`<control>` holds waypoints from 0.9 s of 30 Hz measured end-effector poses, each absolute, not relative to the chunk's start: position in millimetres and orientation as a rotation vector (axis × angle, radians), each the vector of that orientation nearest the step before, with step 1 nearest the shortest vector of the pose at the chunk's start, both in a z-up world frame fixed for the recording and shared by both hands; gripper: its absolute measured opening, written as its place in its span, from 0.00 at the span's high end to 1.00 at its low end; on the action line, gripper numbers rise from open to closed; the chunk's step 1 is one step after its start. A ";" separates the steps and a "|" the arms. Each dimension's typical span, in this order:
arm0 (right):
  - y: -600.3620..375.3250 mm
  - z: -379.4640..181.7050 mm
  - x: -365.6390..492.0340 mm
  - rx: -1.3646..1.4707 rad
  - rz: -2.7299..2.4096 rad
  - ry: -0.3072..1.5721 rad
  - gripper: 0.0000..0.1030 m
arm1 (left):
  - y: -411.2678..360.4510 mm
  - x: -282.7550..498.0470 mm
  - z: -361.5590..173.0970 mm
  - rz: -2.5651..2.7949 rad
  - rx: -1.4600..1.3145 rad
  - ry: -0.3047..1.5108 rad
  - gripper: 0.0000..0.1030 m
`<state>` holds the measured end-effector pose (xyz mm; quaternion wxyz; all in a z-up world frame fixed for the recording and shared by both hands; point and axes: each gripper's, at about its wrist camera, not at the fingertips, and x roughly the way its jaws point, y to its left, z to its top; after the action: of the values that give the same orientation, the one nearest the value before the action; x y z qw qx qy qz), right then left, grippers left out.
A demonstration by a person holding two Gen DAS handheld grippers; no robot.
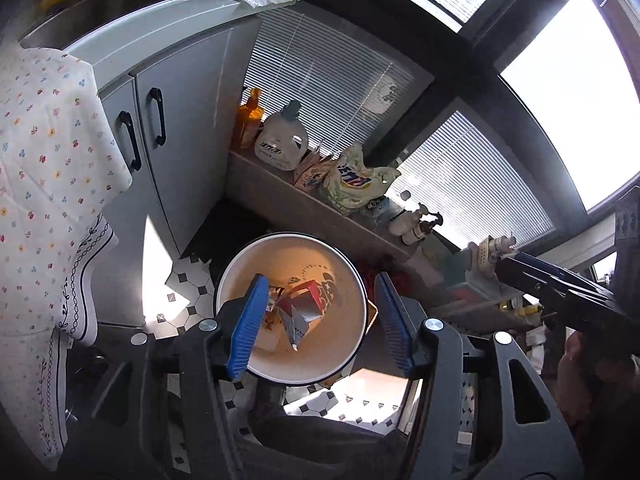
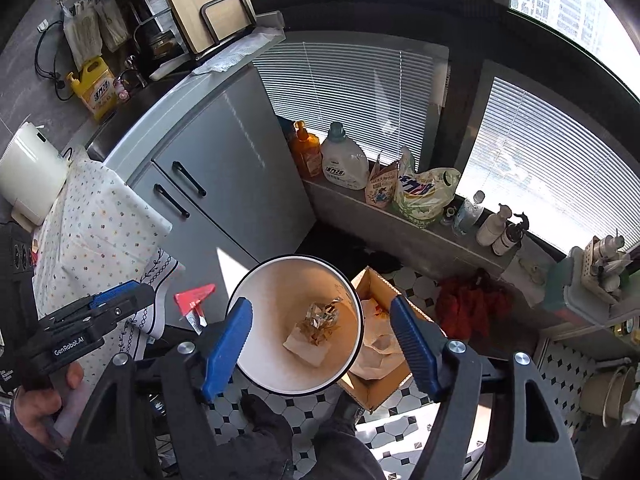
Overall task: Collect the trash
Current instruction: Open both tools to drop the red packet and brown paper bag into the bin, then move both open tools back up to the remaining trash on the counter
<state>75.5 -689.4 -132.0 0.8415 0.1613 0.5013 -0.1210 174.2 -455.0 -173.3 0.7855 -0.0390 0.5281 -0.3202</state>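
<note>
A round white trash bin [image 1: 280,236] stands on the tiled floor below both grippers. My left gripper [image 1: 320,320] is open above it, nothing between its blue pads. Under it, free of the jaws, is a red-and-white carton [image 1: 308,304]. In the right wrist view this carton [image 2: 194,298] shows left of the bin [image 2: 296,258], just below the left gripper [image 2: 120,300]. My right gripper [image 2: 320,336] is open over the bin, its pads bare. Crumpled foil wrapper [image 2: 320,316] and a white tissue [image 2: 306,348] lie inside. The right gripper [image 1: 504,266] also shows at the left view's right edge.
A cardboard box [image 2: 372,276] holding a plastic bag touches the bin's right side. Grey cabinet [image 2: 224,168] and a flowered cloth [image 2: 100,224] are on the left. Detergent bottles [image 2: 344,160] line the window ledge. A red cloth [image 2: 468,308] lies on the floor. The person's shoes [image 2: 264,412] are near.
</note>
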 end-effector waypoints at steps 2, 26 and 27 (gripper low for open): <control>-688.5 -132.4 76.1 0.345 -0.257 1.057 0.31 | -450.7 173.9 -169.8 -0.689 -0.088 1.129 0.37; -516.9 -105.9 164.8 0.228 0.011 0.983 0.08 | -219.2 181.2 -120.2 -0.232 -0.235 0.975 0.14; -506.7 -104.6 168.6 0.224 0.029 0.980 0.08 | -207.2 179.8 -118.1 -0.212 -0.243 0.966 0.12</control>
<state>168.6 -506.7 -104.6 0.8763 0.1073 0.4694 0.0140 179.8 -207.2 -118.1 0.8731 -0.1161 0.4624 -0.1014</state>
